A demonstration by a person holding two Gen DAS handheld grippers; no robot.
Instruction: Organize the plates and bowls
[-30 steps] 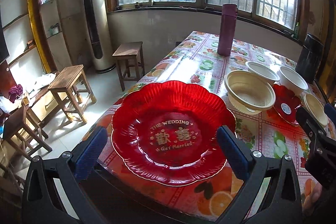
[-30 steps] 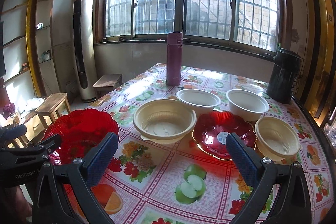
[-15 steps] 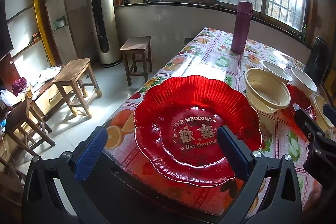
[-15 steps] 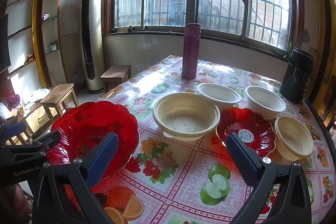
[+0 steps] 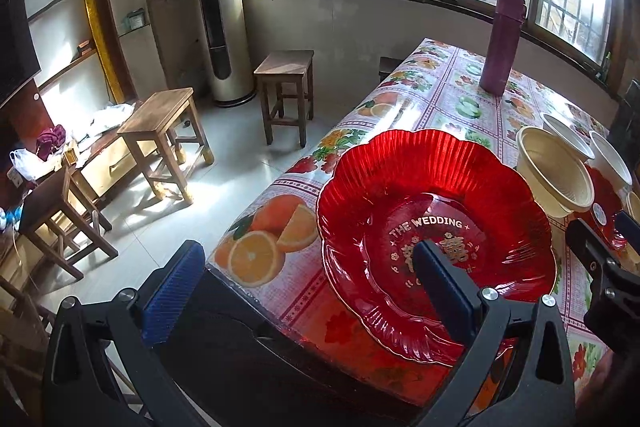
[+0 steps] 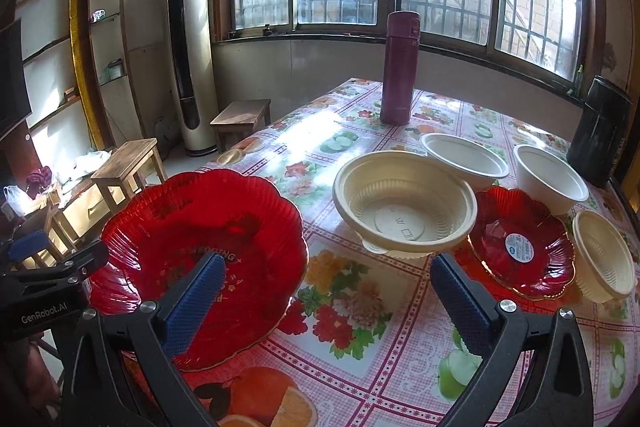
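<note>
A large red wedding plate [image 5: 436,211] lies at the table's near left corner; it also shows in the right wrist view [image 6: 200,231]. My left gripper [image 5: 308,275] is open, with its right finger over the plate's near part and its left finger off the table edge. My right gripper [image 6: 328,303] is open and empty above the tablecloth. A large cream bowl [image 6: 404,199], two white bowls [image 6: 464,157] [image 6: 550,177], a small red plate [image 6: 520,247] and a small cream bowl [image 6: 604,255] stand further back.
A purple flask [image 6: 400,67] stands at the table's far end and a black canister [image 6: 600,131] at the far right. Wooden stools [image 5: 160,131] and a tower air conditioner [image 5: 218,7] stand on the floor to the left of the table [image 6: 360,307].
Both grippers have swung left. In the left wrist view the red plate has shifted right, so the right finger now overlaps it. Both stay open.
</note>
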